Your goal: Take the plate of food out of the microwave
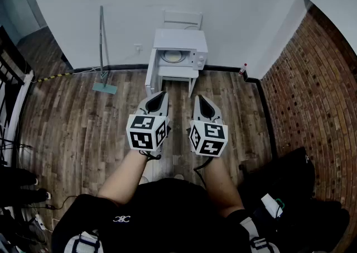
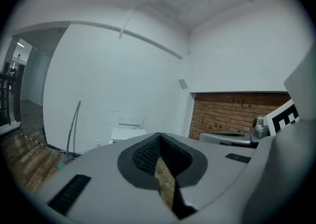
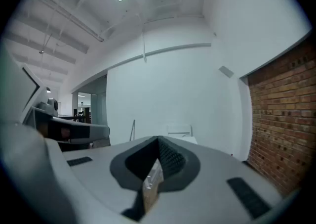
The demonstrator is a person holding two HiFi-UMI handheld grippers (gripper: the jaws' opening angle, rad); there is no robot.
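Observation:
Far ahead against the white wall, a white microwave [image 1: 179, 51] stands on a small white table [image 1: 192, 79]. Its door [image 1: 150, 74] hangs open to the left, and a pale plate [image 1: 173, 56] shows inside the cavity. My left gripper [image 1: 163, 94] and right gripper [image 1: 197, 98] are side by side in front of me, well short of the microwave and pointing toward it. Both are shut with nothing between the jaws. In the left gripper view my left gripper [image 2: 159, 134] has its tips together, and the right gripper view shows the same of my right gripper [image 3: 159, 140].
A long-handled floor wiper [image 1: 103, 51] leans on the wall left of the microwave. A white chair [image 1: 183, 19] stands behind it. A brick wall [image 1: 312, 79] runs along the right, with a small bottle [image 1: 242, 69] at its corner. Black bags [image 1: 295, 190] lie at the lower right.

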